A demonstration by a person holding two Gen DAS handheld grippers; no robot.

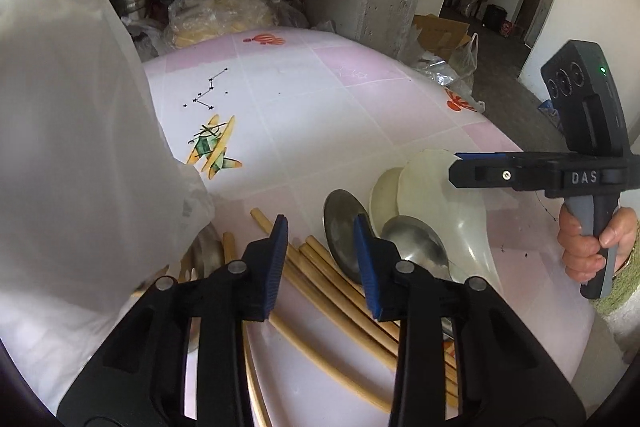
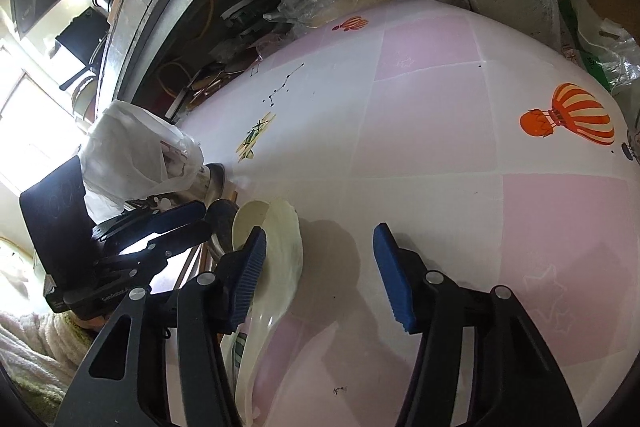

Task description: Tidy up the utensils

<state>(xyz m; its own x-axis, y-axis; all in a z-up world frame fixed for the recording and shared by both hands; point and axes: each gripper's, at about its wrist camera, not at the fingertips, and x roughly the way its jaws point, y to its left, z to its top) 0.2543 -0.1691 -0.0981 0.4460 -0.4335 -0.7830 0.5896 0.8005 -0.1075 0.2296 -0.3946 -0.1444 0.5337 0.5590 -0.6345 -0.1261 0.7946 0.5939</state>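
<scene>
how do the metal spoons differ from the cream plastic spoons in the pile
The metal spoons are grey, shiny and reflective; the cream plastic spoons are pale, matte and slightly translucent. The metal bowls look smaller, the largest cream bowl clearly wider. The metal ones lie nearer the chopsticks, the cream ones on the far side from them. Both kinds lie overlapping, bowls pointing away from the left wrist camera, on the tablecloth.

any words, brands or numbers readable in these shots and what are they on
"DAS": raised letters on the body of the right tool, seen from the left wrist.
White lettering on the body of the left tool, seen from the right wrist: blurred, not readable.
Faint marks on the dark block behind that tool: not readable.
Tablecloth: only pictures (balloons, a plane, star dots), no words.
</scene>
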